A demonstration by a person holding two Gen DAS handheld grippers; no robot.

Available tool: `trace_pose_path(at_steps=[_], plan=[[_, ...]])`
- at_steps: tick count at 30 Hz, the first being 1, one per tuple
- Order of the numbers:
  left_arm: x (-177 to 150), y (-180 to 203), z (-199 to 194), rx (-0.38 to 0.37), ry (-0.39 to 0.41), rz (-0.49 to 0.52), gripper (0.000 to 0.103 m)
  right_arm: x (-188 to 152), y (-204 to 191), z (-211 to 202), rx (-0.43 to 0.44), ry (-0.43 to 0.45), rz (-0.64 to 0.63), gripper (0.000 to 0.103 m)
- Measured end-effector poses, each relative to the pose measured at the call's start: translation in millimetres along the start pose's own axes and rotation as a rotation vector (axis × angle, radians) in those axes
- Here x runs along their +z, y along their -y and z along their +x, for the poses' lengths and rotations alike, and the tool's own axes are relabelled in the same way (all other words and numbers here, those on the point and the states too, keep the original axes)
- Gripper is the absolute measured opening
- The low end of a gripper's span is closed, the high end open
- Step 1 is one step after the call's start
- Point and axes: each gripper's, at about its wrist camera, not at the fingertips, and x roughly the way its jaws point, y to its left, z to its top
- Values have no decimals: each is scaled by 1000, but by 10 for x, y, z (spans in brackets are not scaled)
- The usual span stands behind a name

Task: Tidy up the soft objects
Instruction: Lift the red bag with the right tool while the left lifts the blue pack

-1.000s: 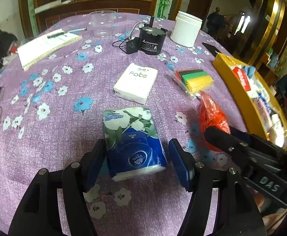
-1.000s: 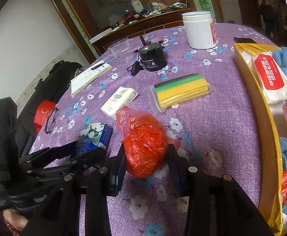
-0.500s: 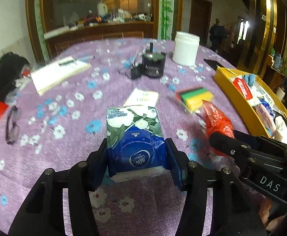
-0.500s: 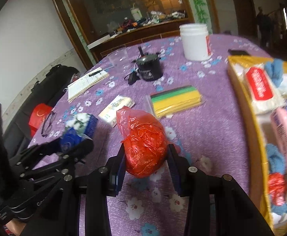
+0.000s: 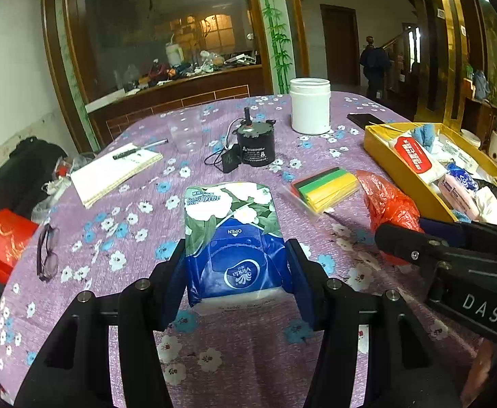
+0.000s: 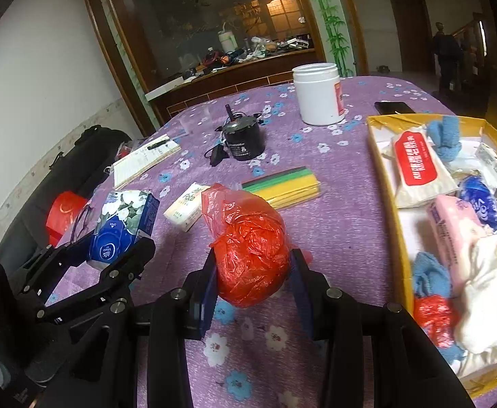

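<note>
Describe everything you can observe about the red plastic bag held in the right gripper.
The red plastic bag is thin, glossy, crinkled film scrunched into a loose ball, with a flap sticking up at its top left. The right gripper holds it between both fingers, which press its sides; it looks lifted above the purple flowered tablecloth. It sits left of the yellow box, near the white tissue pack. In the left wrist view, it shows partly behind the right gripper's finger.

Blue tissue pack [image 5: 236, 241]: "Vinda" logo and "OPEN" tab, both legible, printed upside-down to the camera. Right gripper [image 5: 398, 238] body: white letters "DAS". White tissue pack [image 6: 187, 207]: partial "Fa". Remaining printed labels illegible.
</note>
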Motion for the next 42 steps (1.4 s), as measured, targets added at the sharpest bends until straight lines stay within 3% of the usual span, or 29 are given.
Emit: trace_pose_path(at_steps=[18, 29, 42], plan=[[58, 333, -119, 12, 42, 94, 54, -11, 254, -190, 3, 30, 56, 41], [167, 410, -182, -91, 19, 77, 54, 26, 539, -416, -19, 75, 113, 41], [516, 748, -313, -265, 1, 79, 54, 180, 1354, -1093, -105, 205, 256, 41]])
